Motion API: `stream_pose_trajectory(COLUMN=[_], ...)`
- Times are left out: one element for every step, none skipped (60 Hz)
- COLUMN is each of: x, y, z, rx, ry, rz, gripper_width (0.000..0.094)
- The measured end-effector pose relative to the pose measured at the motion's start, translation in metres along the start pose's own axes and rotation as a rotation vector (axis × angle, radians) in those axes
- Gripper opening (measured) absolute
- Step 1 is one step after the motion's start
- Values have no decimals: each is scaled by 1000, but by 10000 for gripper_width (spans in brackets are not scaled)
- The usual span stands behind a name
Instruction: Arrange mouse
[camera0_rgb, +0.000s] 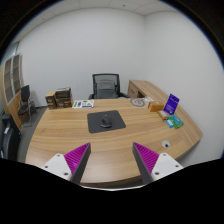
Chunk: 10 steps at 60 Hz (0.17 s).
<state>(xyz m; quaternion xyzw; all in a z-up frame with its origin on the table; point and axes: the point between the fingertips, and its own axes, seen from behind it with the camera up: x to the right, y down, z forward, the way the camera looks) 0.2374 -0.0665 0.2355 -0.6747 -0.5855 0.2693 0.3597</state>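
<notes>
A dark mouse (107, 121) lies on a dark grey mouse pad (105, 123) in the middle of a wooden desk (70, 130). My gripper (112, 160) is high above the desk's near edge, well short of the mouse. Its two fingers stand wide apart with nothing between them; the magenta pads (77, 157) show on their inner faces.
A black office chair (106, 85) stands behind the desk. Boxes (58, 98) and papers sit at the far left of the desk. A purple box (171, 102), a round object (138, 102) and small items (176, 122) sit on the right side. Another chair (24, 100) stands at the left wall.
</notes>
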Motion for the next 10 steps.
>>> stream_pose_trajectory(x=[0,1,2,1,1,0,0,-1,-2,-3], y=[1,1,2,1,1,0,-1,-2,-2,-3], z=[-1,-2,-3,-4,-4,-6,-7,-8,-9,-10], rx=[2,4,8,9,12,15,17,18,19,19], ry=[1,1,1,1,-2,-4,-6,-9,-12,-15], rz=[-1,-1,0,1,2,2,2,2,2,3], gripper_width=[861,861,862,862,864,860,861,864,863,861])
